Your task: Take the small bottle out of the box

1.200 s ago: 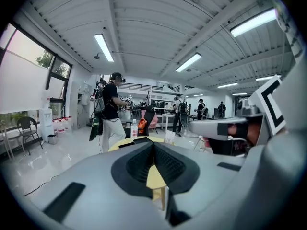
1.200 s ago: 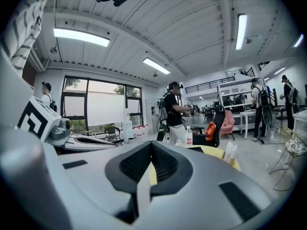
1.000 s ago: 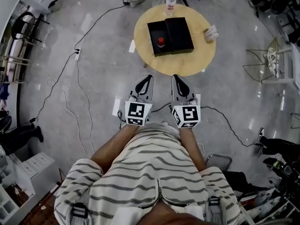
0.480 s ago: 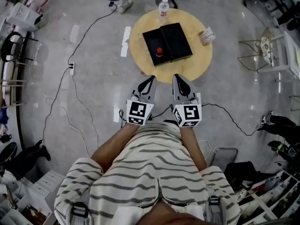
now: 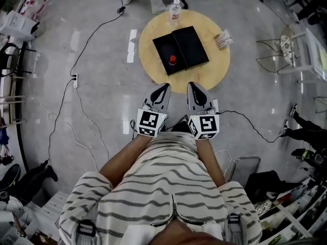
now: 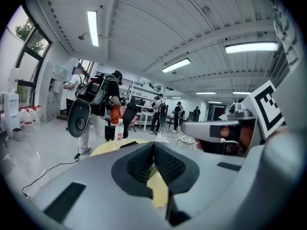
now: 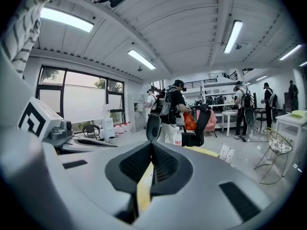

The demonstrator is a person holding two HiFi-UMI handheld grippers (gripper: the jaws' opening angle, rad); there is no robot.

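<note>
A black box (image 5: 180, 49) lies open on a round yellow table (image 5: 217, 68) ahead of me. The small red-capped bottle (image 5: 172, 60) stands in the box's left half. My left gripper (image 5: 162, 90) and right gripper (image 5: 192, 89) are held side by side just short of the table's near edge, both shut and empty. In the left gripper view the jaws (image 6: 153, 150) meet with the yellow tabletop (image 6: 158, 183) behind them. In the right gripper view the jaws (image 7: 150, 152) also meet.
A clear water bottle (image 5: 175, 10) stands at the table's far edge and a small card (image 5: 223, 39) lies at its right. Cables (image 5: 76, 78) run across the grey floor. A wire chair (image 5: 280, 50) stands at the right. People stand beyond the table (image 7: 175, 107).
The table and box have shifted left and slightly nearer in the head view as I moved. Both grippers stay shut, side by side.
</note>
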